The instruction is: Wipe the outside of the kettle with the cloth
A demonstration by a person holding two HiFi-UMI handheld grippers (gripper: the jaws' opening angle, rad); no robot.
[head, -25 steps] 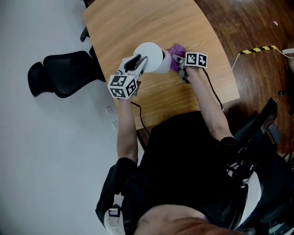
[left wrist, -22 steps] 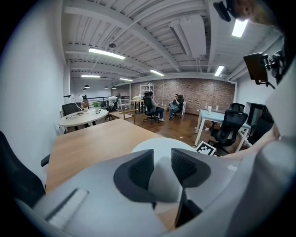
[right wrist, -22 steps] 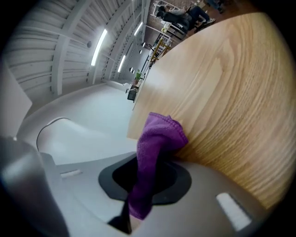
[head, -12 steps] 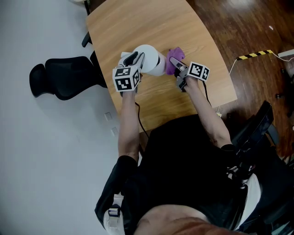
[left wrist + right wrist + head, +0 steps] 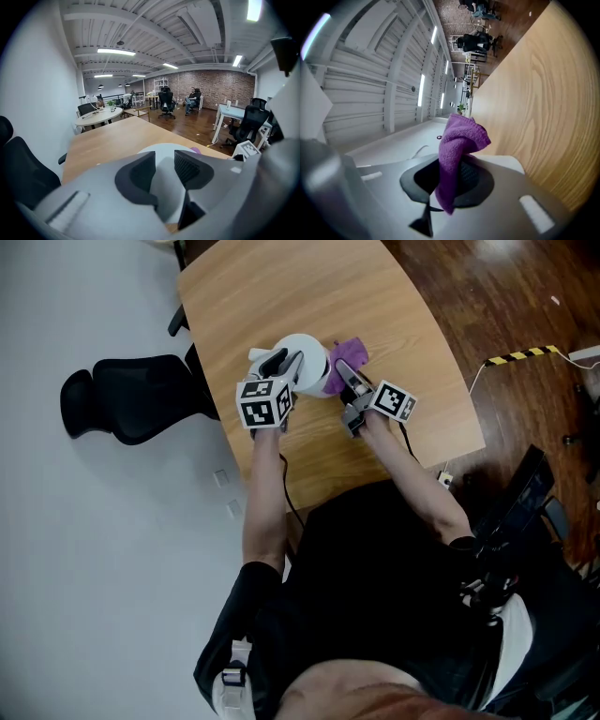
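Note:
The white kettle (image 5: 305,351) stands on the wooden table (image 5: 281,296). My left gripper (image 5: 279,364) reaches in from its left and grips the kettle's handle (image 5: 164,187) between both pads. Its jaws have just eased slightly wider, with the handle still pressed between them. The kettle's white body (image 5: 154,150) shows beyond the jaws. My right gripper (image 5: 345,376) is at the kettle's right side, shut on the purple cloth (image 5: 349,351). The cloth lies against the kettle near its top. In the right gripper view, the cloth (image 5: 459,140) sticks up out of the closed jaws of that gripper (image 5: 450,180).
A black office chair (image 5: 131,395) stands on the pale floor left of the table. A black cable (image 5: 281,474) trails from the left gripper over the table's near edge. Yellow-black tape (image 5: 520,355) marks the wooden floor at the right. More table (image 5: 539,108) stretches beyond the cloth.
My right gripper has risen with the cloth along the kettle's right side, from low beside it to near its top. The left gripper and kettle shifted only slightly.

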